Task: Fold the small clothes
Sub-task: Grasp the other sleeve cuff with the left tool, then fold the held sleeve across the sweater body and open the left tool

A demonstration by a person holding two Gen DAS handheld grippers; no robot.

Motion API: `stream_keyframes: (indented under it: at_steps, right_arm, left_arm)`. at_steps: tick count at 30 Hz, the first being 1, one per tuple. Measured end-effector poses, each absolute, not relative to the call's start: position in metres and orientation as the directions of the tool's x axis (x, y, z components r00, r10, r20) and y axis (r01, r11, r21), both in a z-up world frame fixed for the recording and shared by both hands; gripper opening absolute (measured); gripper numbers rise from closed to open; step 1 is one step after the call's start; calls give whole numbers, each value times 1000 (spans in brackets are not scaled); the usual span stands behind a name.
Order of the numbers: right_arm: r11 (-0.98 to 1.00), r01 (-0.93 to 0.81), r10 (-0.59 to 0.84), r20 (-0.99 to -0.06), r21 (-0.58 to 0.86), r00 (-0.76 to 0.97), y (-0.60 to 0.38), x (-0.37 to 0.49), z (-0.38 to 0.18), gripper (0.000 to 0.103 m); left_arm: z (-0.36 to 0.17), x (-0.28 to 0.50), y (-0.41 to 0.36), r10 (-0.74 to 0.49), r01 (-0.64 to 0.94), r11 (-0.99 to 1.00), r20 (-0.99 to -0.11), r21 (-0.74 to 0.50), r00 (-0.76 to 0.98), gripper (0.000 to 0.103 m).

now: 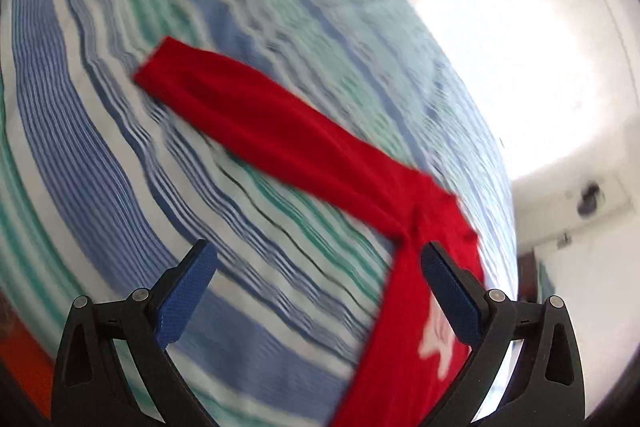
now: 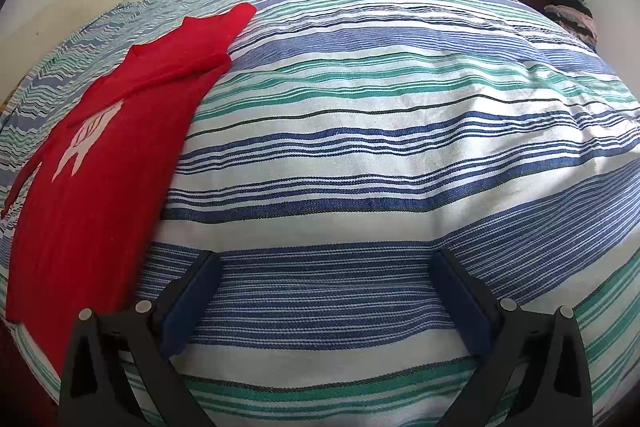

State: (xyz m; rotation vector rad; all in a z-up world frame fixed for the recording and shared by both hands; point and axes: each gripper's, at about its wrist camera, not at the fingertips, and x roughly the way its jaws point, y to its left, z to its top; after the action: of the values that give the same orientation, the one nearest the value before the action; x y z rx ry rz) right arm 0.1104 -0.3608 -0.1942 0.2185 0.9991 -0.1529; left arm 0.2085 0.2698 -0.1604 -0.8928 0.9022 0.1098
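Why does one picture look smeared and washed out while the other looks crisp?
Left wrist view: motion blur smears the bedspread and red shirt, and window glare bleaches the right side. Right wrist view: sharp and evenly lit, though the fisheye lens bulges the bed.

Red shirt [image 2: 120,147] with a white print; bedspread [image 2: 380,147] striped blue, green, white; blue tool pads [image 1: 188,295].

A red long-sleeved top [image 2: 108,155] with a white print on its chest lies flat on the striped bedspread [image 2: 380,131]. One sleeve [image 1: 256,123] stretches out straight from the body.
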Motion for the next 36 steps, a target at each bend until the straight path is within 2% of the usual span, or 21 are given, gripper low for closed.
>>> stream_keyframes:
  at_steps: [4, 9, 11, 13, 14, 16, 19, 22, 24, 27, 29, 31, 32, 34, 36]
  right_arm:
    - [968, 228, -32, -845, 108, 533, -361, 110, -194, 103]
    - [968, 233, -46, -845, 94, 532, -358, 111, -195, 103]
    - [968, 235, -50, -846, 90, 531, -358, 111, -196, 103]
    - [968, 236, -53, -846, 88, 531, -358, 112, -196, 103]
    - [968, 237, -53, -846, 88, 531, -358, 112, -196, 103]
    - [967, 239, -55, -846, 88, 531, -357, 111, -196, 103]
    - [967, 241, -56, -847, 86, 529, -357, 111, -196, 103]
    - [967, 240, -55, -848, 86, 527, -356, 110, -196, 103]
    - [967, 238, -52, -850, 88, 524, -356, 110, -196, 103]
    - [967, 236, -48, -852, 90, 522, -356, 110, -196, 103]
    - [967, 236, -46, -852, 92, 521, -357, 109, -196, 103]
    - [968, 236, -46, -853, 91, 520, -356, 109, -195, 103]
    - [968, 235, -45, -853, 92, 519, -357, 110, -196, 103]
    - [968, 234, -44, -854, 92, 518, -356, 109, -195, 103]
    - [968, 231, -42, -854, 93, 519, -356, 109, -195, 103]
  left_arm:
    - [-219, 243, 321, -295, -567, 500, -745, -654, 599, 100]
    - [-226, 272, 351, -211, -590, 388, -692, -708, 691, 99]
    - [-225, 281, 358, -173, -606, 379, -697, -700, 696, 78]
    - [-223, 289, 364, -158, -630, 395, -725, -668, 670, 3]
    - [-218, 293, 364, -152, -632, 422, -739, -649, 657, 6]
    - [-188, 301, 352, -69, -611, 547, -759, -572, 648, 6]
    - [-127, 331, 300, -19, -469, 762, -740, -446, 673, 6]
    - [-64, 364, 213, -76, -245, 898, -676, -366, 733, 6]
    - [-25, 381, 127, -148, -59, 952, -624, -299, 767, 6]
    - [-5, 382, 13, -261, 150, 961, -588, -232, 765, 8]
    - [-18, 377, -64, -309, 257, 951, -604, -173, 734, 19]
    - [-52, 371, -117, -316, 308, 941, -676, -138, 666, 76]
    - [-76, 362, -137, -302, 314, 941, -724, -124, 620, 79]
    - [-110, 338, -147, -305, 342, 931, -779, -124, 548, 75]
    - [-124, 293, -143, -343, 382, 910, -808, -160, 479, 75]
